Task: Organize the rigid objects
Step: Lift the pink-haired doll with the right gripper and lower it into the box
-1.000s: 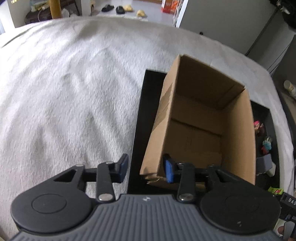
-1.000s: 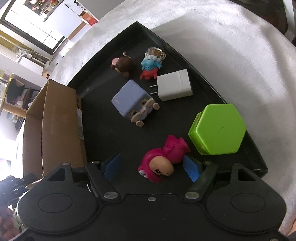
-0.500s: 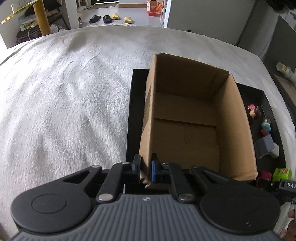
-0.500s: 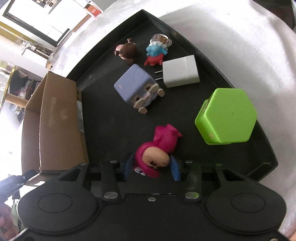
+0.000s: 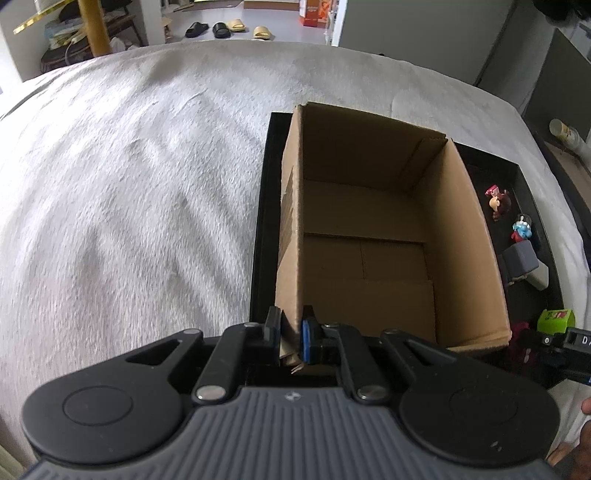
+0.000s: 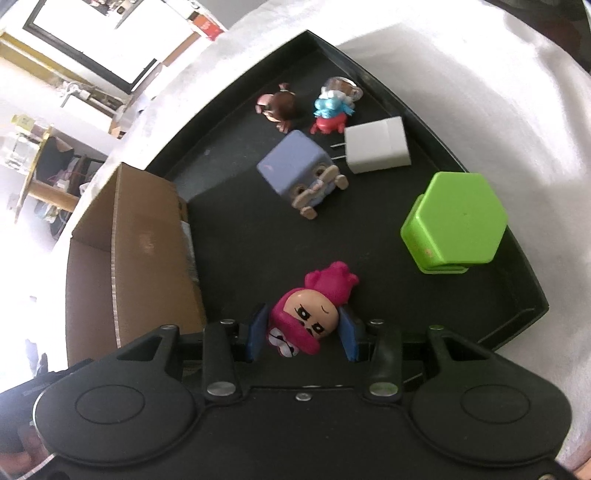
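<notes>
An open, empty cardboard box point(image 5: 369, 229) stands on a black tray point(image 5: 262, 221). My left gripper point(image 5: 290, 334) is shut on the box's near left corner wall. In the right wrist view my right gripper point(image 6: 303, 334) is shut on a pink figurine point(image 6: 314, 314), held just above the tray point(image 6: 229, 147). On the tray lie a lilac cube toy point(image 6: 299, 173), a white charger point(image 6: 376, 149), a green hexagonal box point(image 6: 454, 221), a brown figurine point(image 6: 279, 107) and a blue-red figurine point(image 6: 330, 109). The cardboard box point(image 6: 147, 251) is left of the pink figurine.
The tray rests on a white fuzzy blanket point(image 5: 129, 184) that spreads to the left and back. In the left wrist view the small toys point(image 5: 517, 236) sit right of the box. Room furniture and slippers point(image 5: 229, 27) lie beyond the blanket.
Both grippers went from open to shut: the left closed on the box's corner wall, the right closed on the pink figurine and has lifted it slightly.
</notes>
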`<state>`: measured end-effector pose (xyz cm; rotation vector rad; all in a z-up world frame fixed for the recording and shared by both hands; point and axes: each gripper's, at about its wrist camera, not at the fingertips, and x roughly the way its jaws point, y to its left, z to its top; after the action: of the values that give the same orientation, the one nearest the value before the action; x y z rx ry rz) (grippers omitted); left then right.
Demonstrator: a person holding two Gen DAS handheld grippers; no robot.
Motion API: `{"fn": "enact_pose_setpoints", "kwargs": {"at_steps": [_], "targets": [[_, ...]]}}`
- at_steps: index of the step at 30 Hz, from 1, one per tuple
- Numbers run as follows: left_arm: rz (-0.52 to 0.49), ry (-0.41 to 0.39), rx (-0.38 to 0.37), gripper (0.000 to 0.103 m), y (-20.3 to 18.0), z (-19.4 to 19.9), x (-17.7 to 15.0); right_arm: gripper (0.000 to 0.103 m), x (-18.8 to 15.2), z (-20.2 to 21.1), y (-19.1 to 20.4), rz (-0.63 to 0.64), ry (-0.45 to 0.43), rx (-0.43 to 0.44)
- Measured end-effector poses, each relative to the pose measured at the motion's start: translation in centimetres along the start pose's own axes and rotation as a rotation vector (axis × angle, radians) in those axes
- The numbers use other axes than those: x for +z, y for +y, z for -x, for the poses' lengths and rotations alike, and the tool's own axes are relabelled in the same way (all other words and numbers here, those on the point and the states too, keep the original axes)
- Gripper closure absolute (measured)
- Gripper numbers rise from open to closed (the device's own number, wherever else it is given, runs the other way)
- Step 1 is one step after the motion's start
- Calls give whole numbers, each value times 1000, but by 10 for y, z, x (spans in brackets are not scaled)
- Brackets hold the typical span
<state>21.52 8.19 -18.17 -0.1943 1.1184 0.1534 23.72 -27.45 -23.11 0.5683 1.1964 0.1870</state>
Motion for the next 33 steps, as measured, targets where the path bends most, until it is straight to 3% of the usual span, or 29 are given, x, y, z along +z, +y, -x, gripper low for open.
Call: {"fn": "enact_pose_setpoints", "kwargs": {"at_steps": [33], "targets": [[76, -83, -46, 92, 6, 4, -17, 63, 27, 38, 69, 171, -120, 61]]}}
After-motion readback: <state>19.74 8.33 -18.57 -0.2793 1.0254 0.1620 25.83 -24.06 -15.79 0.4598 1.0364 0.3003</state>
